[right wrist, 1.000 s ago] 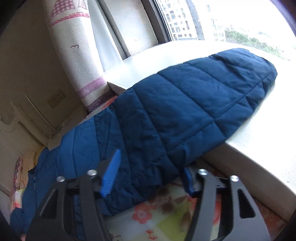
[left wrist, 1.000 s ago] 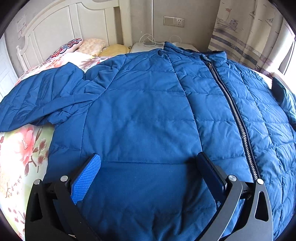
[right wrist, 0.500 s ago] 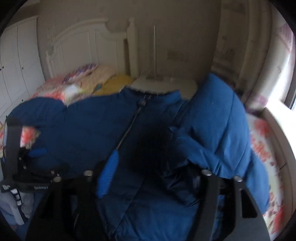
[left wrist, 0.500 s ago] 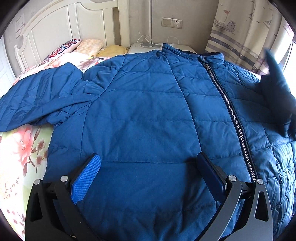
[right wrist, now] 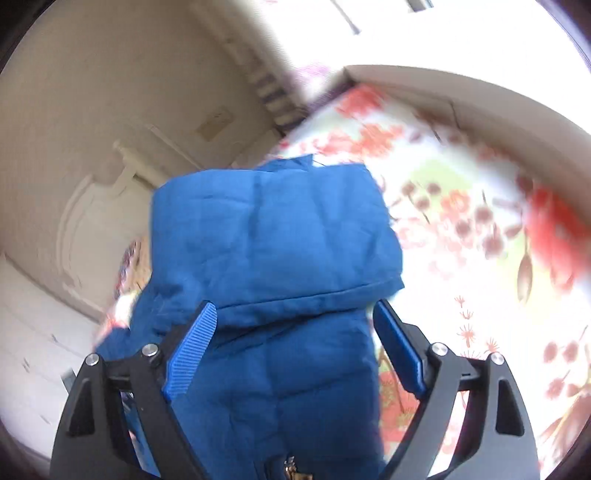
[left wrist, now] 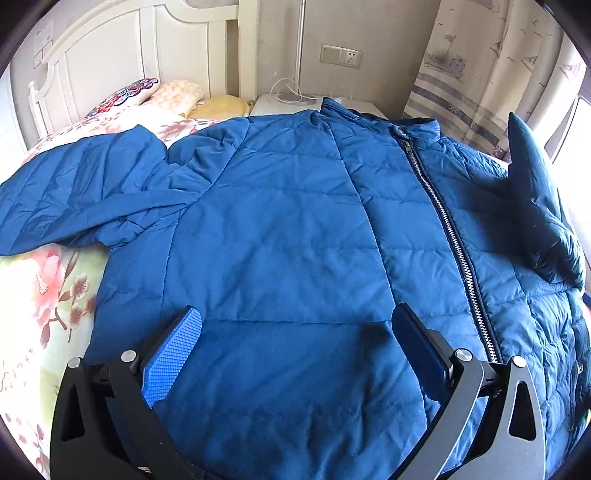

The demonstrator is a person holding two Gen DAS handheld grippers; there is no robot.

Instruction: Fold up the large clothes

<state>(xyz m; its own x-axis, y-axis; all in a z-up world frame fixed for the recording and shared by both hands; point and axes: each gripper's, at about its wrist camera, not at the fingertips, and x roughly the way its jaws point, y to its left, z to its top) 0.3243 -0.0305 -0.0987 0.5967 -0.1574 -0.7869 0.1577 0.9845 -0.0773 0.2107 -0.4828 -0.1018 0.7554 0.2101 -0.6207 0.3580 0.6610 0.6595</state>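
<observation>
Blue jacket (left wrist: 280,236) spread on floral bed (left wrist: 55,280), pillows (left wrist: 177,98) beyond

The right gripper (right wrist: 295,332) has just been opening, and the sleeve (right wrist: 273,240) (before on the windowsill) now lies folded over the jacket (left wrist: 277,240).

Left wrist view: sharp, daylit from right, fisheye-dark corners. Right wrist view: motion-blurred, window (right wrist: 461,29) glare blown white at top.
</observation>
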